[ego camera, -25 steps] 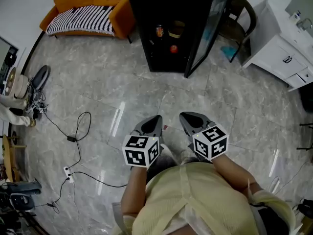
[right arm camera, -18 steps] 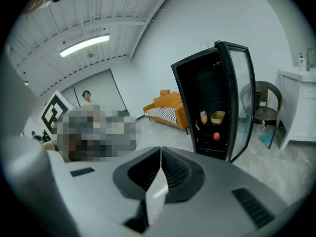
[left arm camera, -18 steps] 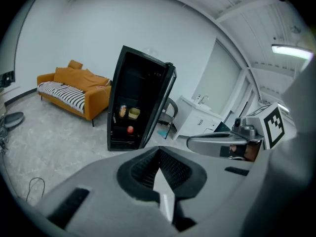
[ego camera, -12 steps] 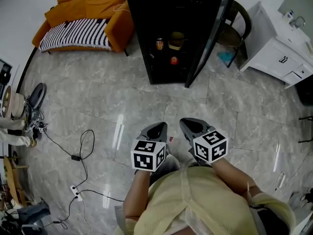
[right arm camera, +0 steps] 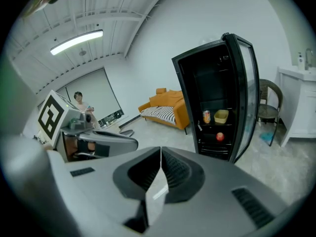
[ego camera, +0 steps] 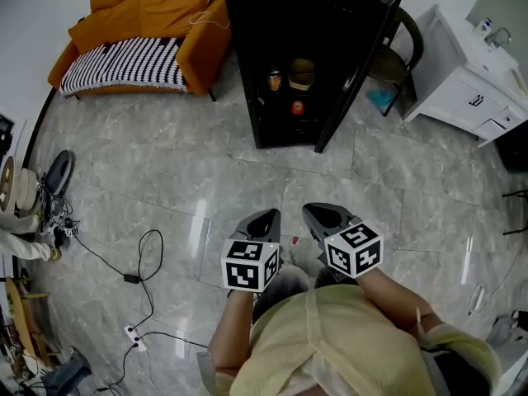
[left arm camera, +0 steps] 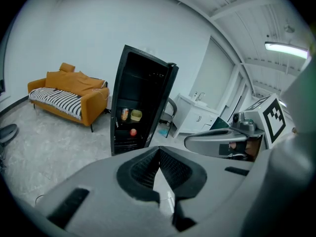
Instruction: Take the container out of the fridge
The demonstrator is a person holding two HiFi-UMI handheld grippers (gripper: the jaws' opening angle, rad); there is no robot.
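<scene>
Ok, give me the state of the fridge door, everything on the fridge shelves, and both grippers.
fridge door: open, swung to the right.
yellow container: on a shelf inside the fridge, not held.
can: upright, left of the container.
red fruit: on the shelf below.
left gripper: shut, empty.
right gripper: shut, empty.

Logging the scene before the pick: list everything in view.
tall black fridge: one, black, centre back, door open
small yellow container: one, yellow, upper fridge shelf
drink can: one, orange, left of container
round red fruit: one, red, shelf below
orange fabric sofa: one, orange, left of fridge
white cabinet: one, white, far right
dark chair: one, brown, behind fridge door
black floor cables: several, black, left
left tongs: one, grey, shut, empty
right tongs: one, grey, shut, empty
</scene>
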